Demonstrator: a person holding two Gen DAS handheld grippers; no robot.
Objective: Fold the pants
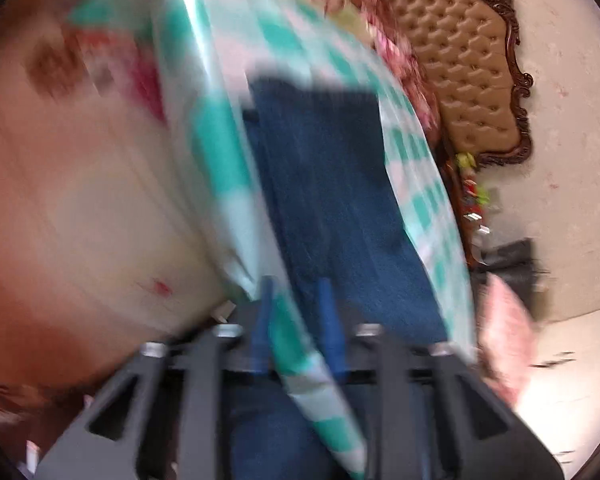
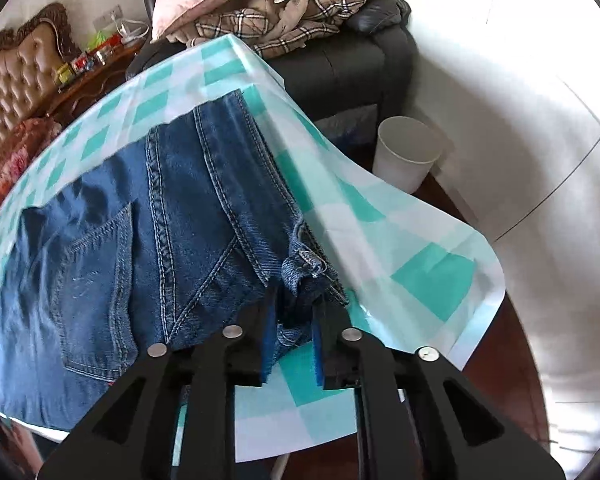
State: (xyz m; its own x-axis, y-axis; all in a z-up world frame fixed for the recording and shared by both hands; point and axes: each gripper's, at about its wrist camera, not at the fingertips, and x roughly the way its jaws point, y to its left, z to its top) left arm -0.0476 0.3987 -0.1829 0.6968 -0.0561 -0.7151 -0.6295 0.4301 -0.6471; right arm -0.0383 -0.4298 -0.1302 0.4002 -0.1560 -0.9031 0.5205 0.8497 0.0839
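Blue jeans [image 2: 148, 216] lay on a table with a green and white checked cloth [image 2: 432, 276]. In the right wrist view the jeans covered the middle and the 9 o'clock side, back pocket up. Their waistband corner [image 2: 306, 270] sat between the blue pads of the right gripper [image 2: 293, 326]. The pads were only a little apart, with the bunched denim between them, but I could not tell if they squeezed it. A white bin [image 2: 406, 154] stood at 2 o'clock, well apart from the table. Pillows and plaid blankets [image 2: 284, 16] were piled on a dark chair at 12 o'clock.

The left wrist view was blurry. The jeans [image 1: 332, 184] ran from the middle down to 6 o'clock. The left gripper [image 1: 298, 324] had its fingers partly open. A fold of the checked cloth [image 1: 316, 384] crossed between them, and nothing was pinched. A brown padded headboard [image 1: 460, 80] showed at 1 o'clock.
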